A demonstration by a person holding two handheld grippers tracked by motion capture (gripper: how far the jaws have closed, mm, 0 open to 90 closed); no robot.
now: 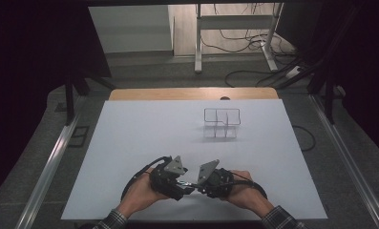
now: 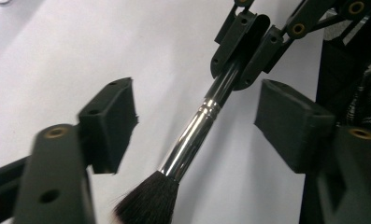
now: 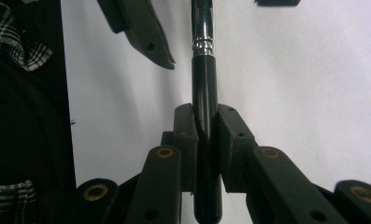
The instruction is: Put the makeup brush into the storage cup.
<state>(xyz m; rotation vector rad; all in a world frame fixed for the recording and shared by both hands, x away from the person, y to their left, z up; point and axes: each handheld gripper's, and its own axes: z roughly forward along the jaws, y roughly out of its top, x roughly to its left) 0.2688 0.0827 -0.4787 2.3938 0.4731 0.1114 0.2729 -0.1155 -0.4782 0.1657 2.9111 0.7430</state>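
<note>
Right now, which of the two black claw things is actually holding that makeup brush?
The right gripper: its pads clamp the black-handled, silver-ferruled brush. The left gripper stands open around it, pads clear.

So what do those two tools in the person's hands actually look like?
Both are black. The left tool and the right tool each carry a grey three-cornered plate on top and trail a black cable. Their jaws are blocky black links with brass-coloured pivot rings. The sleeves are plaid.

White table [image 1: 130, 143], clear divided organizer [image 1: 221, 123] upright, cables [image 1: 244, 45] on floor beyond
</note>
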